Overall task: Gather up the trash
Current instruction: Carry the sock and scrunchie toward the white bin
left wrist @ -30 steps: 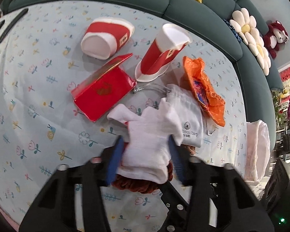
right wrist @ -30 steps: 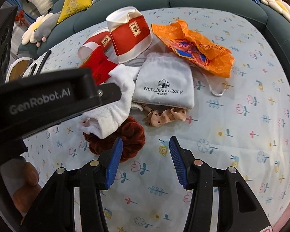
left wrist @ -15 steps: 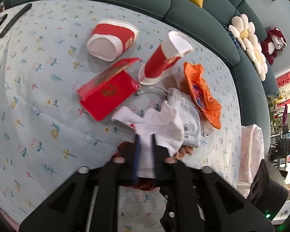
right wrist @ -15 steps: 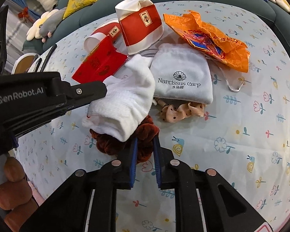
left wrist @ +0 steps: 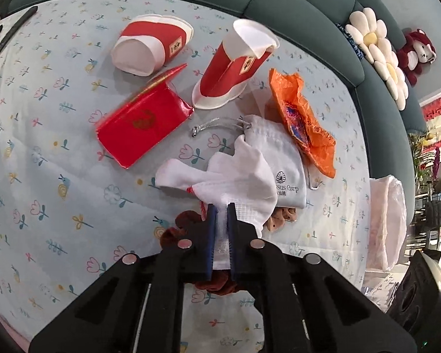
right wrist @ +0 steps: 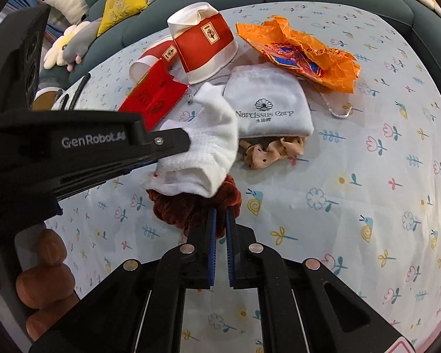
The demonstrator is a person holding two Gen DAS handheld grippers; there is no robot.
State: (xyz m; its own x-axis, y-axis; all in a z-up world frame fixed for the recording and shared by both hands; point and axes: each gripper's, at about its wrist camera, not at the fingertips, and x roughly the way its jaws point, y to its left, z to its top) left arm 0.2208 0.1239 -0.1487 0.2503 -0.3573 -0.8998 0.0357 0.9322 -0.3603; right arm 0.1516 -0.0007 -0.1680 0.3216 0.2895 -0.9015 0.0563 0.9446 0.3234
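While both grippers have just been closing, each now has cloth between its pads: the left gripper (left wrist: 220, 210) is clenched on the cuff end of a white sock (left wrist: 235, 182), and the right gripper (right wrist: 219, 216) is clamped on the near edge of a rust-brown velvet scrunchie (right wrist: 188, 206) that lies partly under that sock. In the right wrist view the left gripper (right wrist: 173, 141) reaches in from the side, with the person's hand (right wrist: 44, 279) wrapped round its handle. Neither item looks clear of the floral tablecloth (right wrist: 367, 206) yet, so I judge the collecting to be at its very start: two pieces gripped, nothing visibly binned, and no bin in sight.

Just beyond the sock lies a spotted beige scrunchie (right wrist: 270, 153), half tucked under a white drawstring pouch (right wrist: 267, 106) printed "Narcissus Corp". To the pouch's far side sits a crumpled orange wrapper (right wrist: 302, 56), which reads as plain trash. Left of it a red envelope (left wrist: 141, 126) lies flat, and behind that two crushed red-and-white paper cups, one tipped on its side (left wrist: 153, 47) and one leaning (left wrist: 235, 64). All of these are untouched.

A white plastic bag (left wrist: 385, 217) rests at the table's edge in the left wrist view; it may be the place for the rubbish, though I cannot tell.
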